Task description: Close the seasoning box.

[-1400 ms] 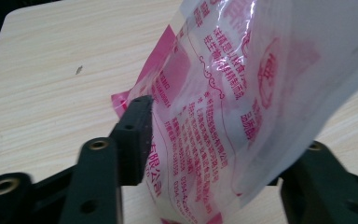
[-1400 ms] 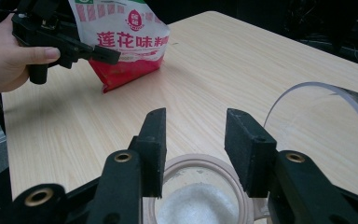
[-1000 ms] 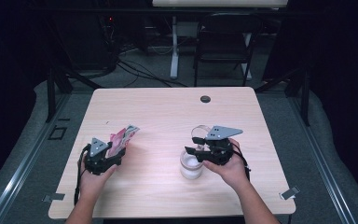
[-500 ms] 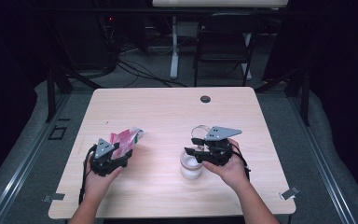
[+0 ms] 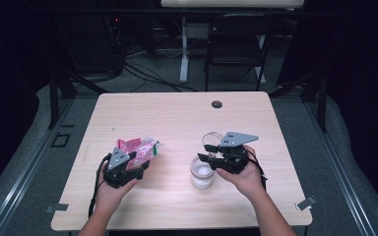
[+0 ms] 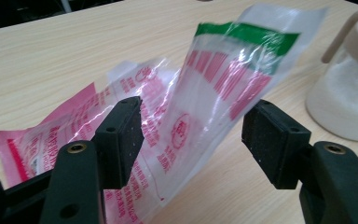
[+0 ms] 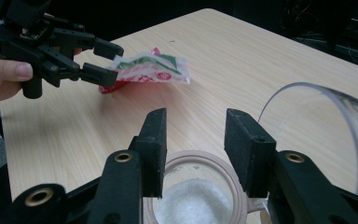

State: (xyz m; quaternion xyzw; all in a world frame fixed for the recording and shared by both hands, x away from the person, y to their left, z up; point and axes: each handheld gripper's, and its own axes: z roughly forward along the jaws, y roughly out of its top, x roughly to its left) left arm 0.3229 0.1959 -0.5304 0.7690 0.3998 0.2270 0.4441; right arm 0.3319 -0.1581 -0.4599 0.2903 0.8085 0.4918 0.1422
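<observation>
A table of pale wood is being worked at by a person with a gripper in each hand.

Left gripper: being held low over the table's near left part. A bag of clear plastic, printed in pink and red with a green band at its top, is lying between the jaws in the left gripper view. The jaws are being kept apart; one pad looks to be touching the plastic, the other is standing clear of it, so no clamp is being made. In the high view the bag is seen sticking out past the gripper, toward the table's middle, its far end lifted off the wood.

Right gripper: being held just above a jar, open-topped, with white grains inside and a tan rim. The jaws have just been closing, yet a gap is being left between them and nothing is being pinched. A clear lid is hanging open at the jar's side.

The jar is standing at the table's near middle, well apart from the bag.
</observation>
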